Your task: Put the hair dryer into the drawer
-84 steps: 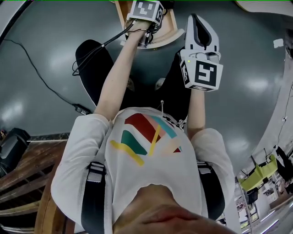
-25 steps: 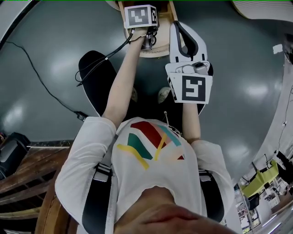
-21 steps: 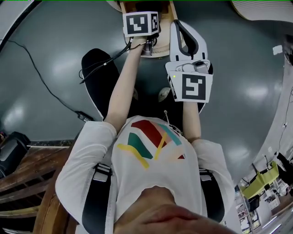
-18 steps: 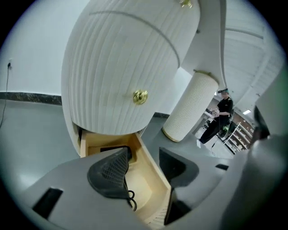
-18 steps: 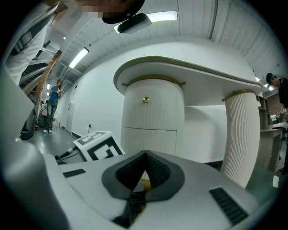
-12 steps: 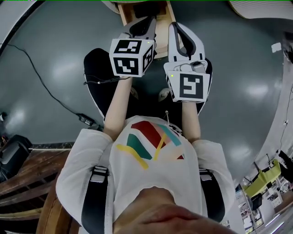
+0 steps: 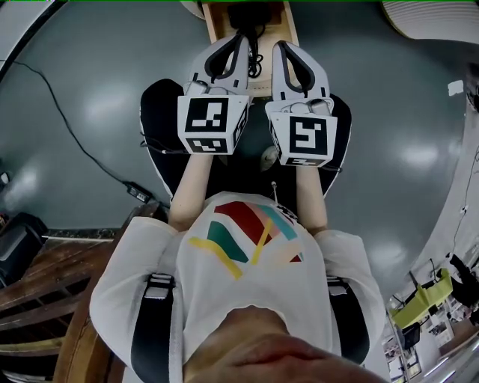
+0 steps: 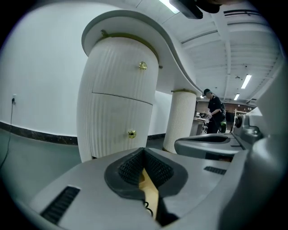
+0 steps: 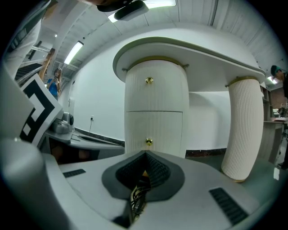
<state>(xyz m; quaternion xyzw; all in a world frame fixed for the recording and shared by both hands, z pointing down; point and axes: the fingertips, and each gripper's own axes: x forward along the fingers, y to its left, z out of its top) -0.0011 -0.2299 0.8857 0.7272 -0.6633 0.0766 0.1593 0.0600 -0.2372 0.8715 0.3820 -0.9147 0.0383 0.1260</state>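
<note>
The open wooden drawer lies at the top of the head view. A dark hair dryer rests inside it, and its black cord trails over the front edge. Both grippers are held up side by side in front of the drawer. My left gripper has just been closing and is shut, with nothing between its pads. My right gripper is also shut and empty. In each gripper view, the slit below the meeting pads shows only drawer wood and cord.
A white fluted cabinet with gold knobs stands ahead under a curved top, with a fluted column to its right. A black cable runs across the grey floor. Dark wooden furniture sits at lower left. A person stands far off.
My left gripper has come up out of the drawer, drawn back beside the right one, and shut empty. The right gripper has sunk a little.
</note>
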